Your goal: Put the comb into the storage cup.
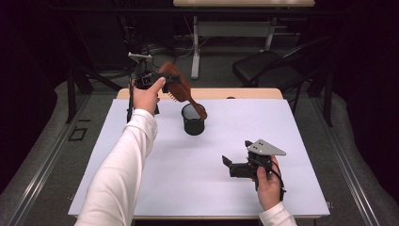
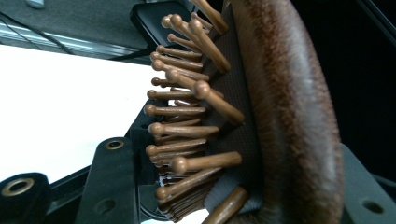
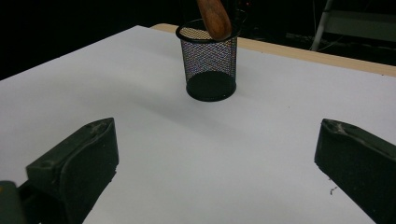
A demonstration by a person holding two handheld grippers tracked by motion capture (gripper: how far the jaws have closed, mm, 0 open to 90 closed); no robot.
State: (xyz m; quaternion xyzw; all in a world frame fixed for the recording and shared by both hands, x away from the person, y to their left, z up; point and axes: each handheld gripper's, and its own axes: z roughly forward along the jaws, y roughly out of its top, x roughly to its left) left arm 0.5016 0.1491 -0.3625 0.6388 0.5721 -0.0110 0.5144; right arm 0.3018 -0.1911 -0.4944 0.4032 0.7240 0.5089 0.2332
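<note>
Nearest the person, the right gripper [image 1: 231,165] rested low over the white bench [image 1: 155,183], its fingers [image 3: 74,161] spread wide apart with nothing between them. Ahead of those fingers, near the middle of the bench, stood a black mesh cup [image 1: 193,119], upright; through the mesh it looked empty apart from the tip of a handle just at its rim. Farther off, the left gripper [image 1: 165,84] was raised above the back of the bench, its fingers clenched on the head of a brown wooden hairbrush [image 1: 181,89]. The bristles [image 2: 187,126] pressed against one finger, and the handle slanted down from the fingers to the cup's mouth. The risk, as it seemed: the cup was light and unsteadied, so the slanted handle could catch the rim and tip it. A grip across rounded bristles might also slip, dropping the brush beside the cup.
</note>
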